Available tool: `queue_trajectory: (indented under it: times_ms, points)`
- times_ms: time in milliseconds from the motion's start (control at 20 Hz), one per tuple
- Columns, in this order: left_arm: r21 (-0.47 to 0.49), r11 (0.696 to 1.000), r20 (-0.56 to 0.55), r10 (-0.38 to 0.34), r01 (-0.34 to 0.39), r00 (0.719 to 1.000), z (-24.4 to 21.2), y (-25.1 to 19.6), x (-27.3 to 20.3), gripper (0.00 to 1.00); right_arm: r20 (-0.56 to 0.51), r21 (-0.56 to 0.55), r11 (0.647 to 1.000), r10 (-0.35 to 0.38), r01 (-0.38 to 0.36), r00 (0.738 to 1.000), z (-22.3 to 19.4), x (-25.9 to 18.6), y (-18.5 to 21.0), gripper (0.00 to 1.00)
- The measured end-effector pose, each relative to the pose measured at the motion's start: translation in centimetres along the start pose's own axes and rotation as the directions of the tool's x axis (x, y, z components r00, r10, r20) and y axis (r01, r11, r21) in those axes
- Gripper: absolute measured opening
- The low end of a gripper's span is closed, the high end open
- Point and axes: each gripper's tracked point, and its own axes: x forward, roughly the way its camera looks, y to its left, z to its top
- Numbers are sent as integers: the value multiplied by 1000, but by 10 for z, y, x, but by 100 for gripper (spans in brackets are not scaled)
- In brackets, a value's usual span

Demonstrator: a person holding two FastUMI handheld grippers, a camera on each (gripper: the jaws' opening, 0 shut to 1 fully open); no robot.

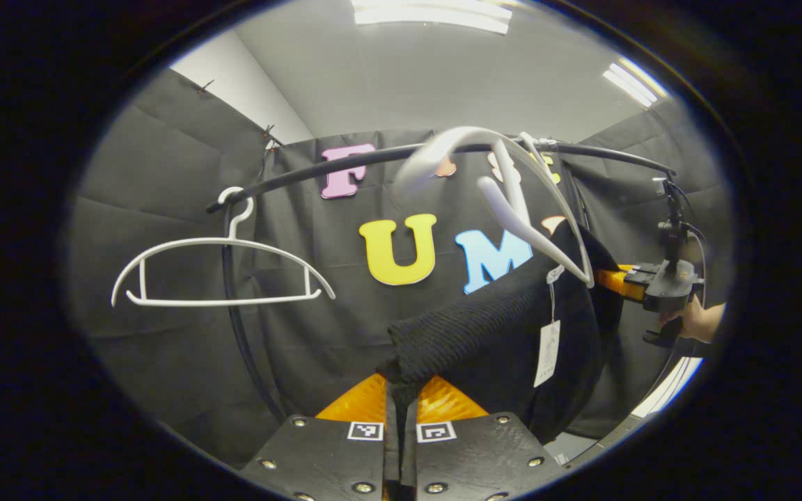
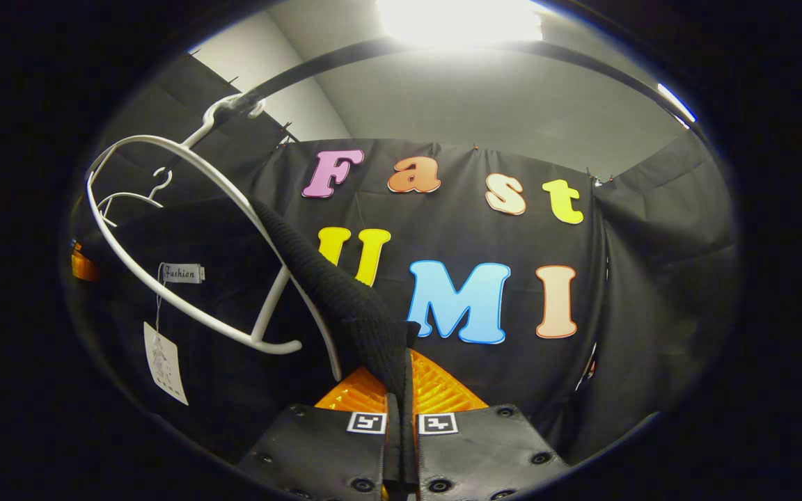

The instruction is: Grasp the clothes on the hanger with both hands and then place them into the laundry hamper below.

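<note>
Black ribbed knit, a garment (image 1: 505,327), fills the lower centre of the left gripper view, running from the 6 o'clock edge up toward 2 o'clock. The left tool (image 1: 401,407) sits at 6 o'clock with its fingers pressed together on a fold of that knit. A white paper tag (image 1: 548,351) dangles in front of the cloth. The white hanger (image 1: 512,202) carrying the garment tilts steeply from the black rail (image 1: 373,156) at 12 o'clock. An empty white hanger (image 1: 220,268) hangs level on the same rail at 9 o'clock. At 3 o'clock the other gripper (image 1: 658,282) reaches into the garment's far side, a hand (image 1: 697,320) behind it.

In the right gripper view, the right tool (image 2: 401,410) at 6 o'clock pinches a ribbed edge of the garment (image 2: 331,285), which rises toward 10 o'clock. The tilted hanger (image 2: 185,229) loops across the 9 o'clock side, its hook on the rail (image 2: 345,59). A sewn label (image 2: 182,273) and the paper tag (image 2: 164,362) show against the dark cloth.
</note>
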Motion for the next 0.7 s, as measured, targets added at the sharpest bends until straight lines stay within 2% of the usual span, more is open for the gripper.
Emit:
queue_trajectory:
  times_ms: [200,700]
  points:
    - [-24,1000,-37,-13,12,999,-19,-18,5,2,-34,-30,999,21,-22,999,-16,7,7,3]
    - [-50,998,-100,-49,44,994,-60,-55,-13,2,-90,-75,996,46,-53,995,-48,-19,21,3]
